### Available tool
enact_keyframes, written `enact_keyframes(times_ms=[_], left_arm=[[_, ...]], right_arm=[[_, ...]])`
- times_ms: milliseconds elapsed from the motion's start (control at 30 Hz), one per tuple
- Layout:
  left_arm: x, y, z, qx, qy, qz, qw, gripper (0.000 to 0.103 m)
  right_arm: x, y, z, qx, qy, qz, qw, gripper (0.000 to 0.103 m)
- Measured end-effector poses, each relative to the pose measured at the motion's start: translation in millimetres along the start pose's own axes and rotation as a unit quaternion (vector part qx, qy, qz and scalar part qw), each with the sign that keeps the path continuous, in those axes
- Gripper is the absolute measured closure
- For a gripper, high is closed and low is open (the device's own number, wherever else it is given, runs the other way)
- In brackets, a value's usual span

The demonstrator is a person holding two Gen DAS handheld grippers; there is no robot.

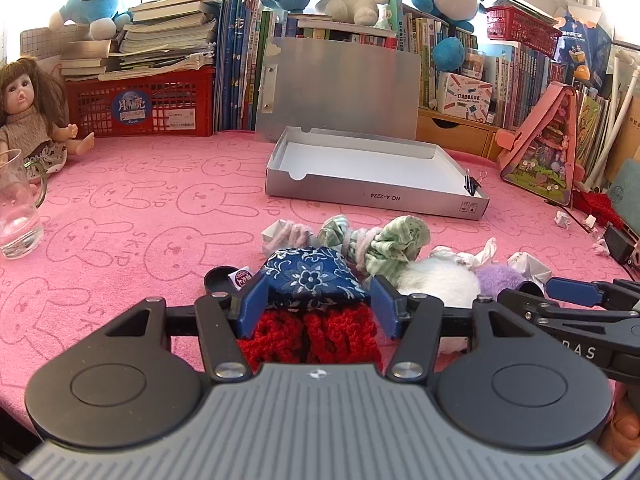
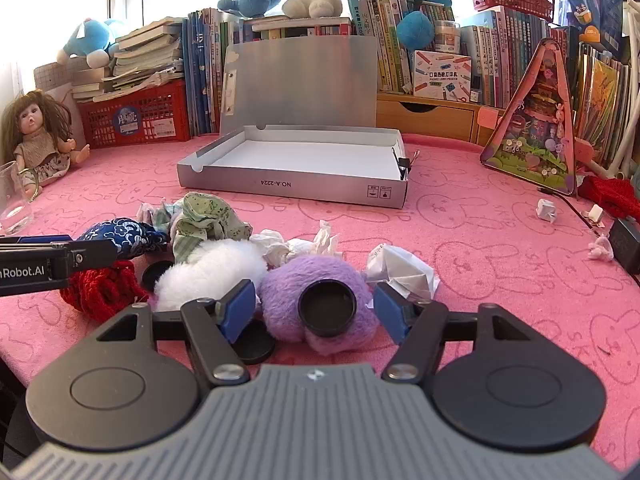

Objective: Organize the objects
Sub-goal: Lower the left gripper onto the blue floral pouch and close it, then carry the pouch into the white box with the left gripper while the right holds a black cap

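Left claw point(image 1: 316, 300) pinching my blue floral pouch point(image 1: 310, 278) | right claw point(image 2: 316, 306) narrowed around purple plush point(image 2: 320, 308), contact unclear | pink counter point(image 1: 140, 220)

Fuzzy purple plush point(image 2: 320, 280), matt silver cardboard box point(image 2: 292, 188)

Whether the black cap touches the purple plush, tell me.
Touching. The right wrist view shows the black cap resting on the purple plush, its rim against the fur with no gap.
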State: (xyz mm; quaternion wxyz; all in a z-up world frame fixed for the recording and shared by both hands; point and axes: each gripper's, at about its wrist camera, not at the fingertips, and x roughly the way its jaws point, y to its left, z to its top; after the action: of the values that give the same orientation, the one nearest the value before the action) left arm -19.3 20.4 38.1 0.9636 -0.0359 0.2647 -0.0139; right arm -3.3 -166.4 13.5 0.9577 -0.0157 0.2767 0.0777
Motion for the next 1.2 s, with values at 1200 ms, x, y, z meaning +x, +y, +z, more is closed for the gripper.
enact_keyframes(times_ms=[1200], left_arm=[[33.4, 15.7, 9.9, -0.007, 0.020, 0.002, 0.9998, 0.042]], right_arm=[[2.6, -10.2, -6.7, -0.009, -0.013, -0.016, 1.000, 0.065]])
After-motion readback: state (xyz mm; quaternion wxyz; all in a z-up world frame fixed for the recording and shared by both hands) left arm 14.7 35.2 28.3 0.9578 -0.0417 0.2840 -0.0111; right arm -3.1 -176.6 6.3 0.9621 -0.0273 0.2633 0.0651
